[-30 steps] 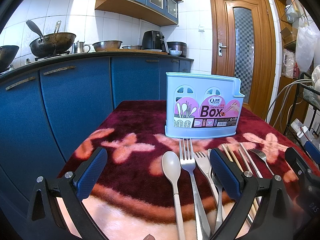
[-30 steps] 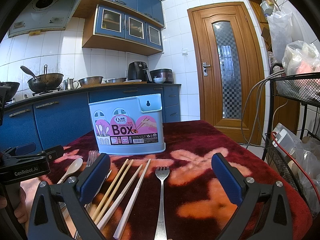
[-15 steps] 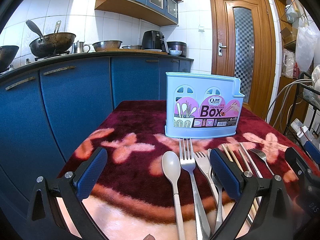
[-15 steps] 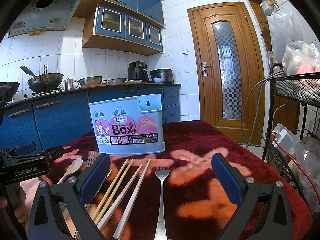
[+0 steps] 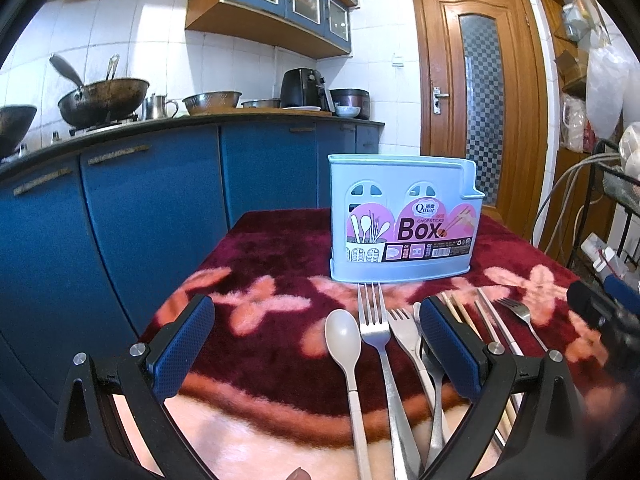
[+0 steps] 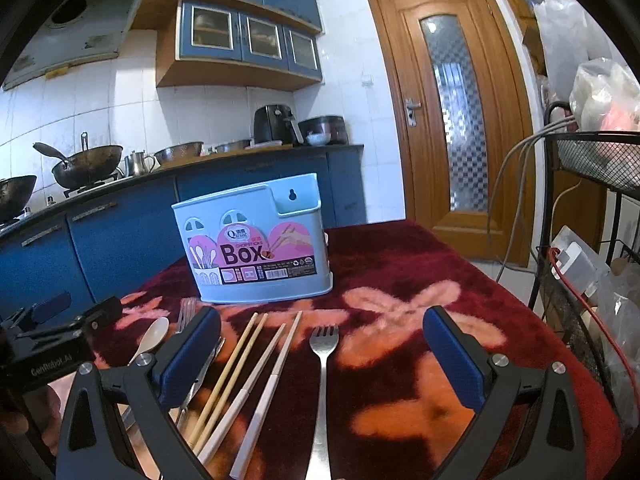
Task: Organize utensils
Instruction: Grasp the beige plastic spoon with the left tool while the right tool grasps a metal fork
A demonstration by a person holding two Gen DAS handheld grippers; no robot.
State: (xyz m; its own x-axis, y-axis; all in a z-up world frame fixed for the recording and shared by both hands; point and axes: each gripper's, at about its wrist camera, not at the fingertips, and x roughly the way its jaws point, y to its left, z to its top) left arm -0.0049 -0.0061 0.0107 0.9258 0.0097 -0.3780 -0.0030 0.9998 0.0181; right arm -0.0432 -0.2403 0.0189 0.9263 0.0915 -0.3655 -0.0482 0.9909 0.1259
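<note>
With both sets of jaws spread wide and nothing between them, left gripper and right gripper hover low over the near edge of the table, blue pads clear of everything. Utensils lie in a row on the cloth, handles toward the cameras: 1 beige spoon, 3 metal forks (long fork, shorter fork, right-hand fork), 4 chopsticks as 2 pairs: wooden pair, white-tipped pair. In the left view the right pad covers part of one more piece just beside the shorter fork; can't tell what it is. Handle ends run out of frame at the bottom. Right view: spoon and left forks partly blocked by its left finger. Light blue "Box" chopstick holder stands upright just behind the fork tines, nothing visible in it, interior mostly hidden. Left gripper body also shows at the left edge of the right view, a bit of hand under it. Surface: dark red plush cloth with pink flower pattern. Room: kitchen, blue cabinets, wok on the counter, wooden door, wire rack at right.
</note>
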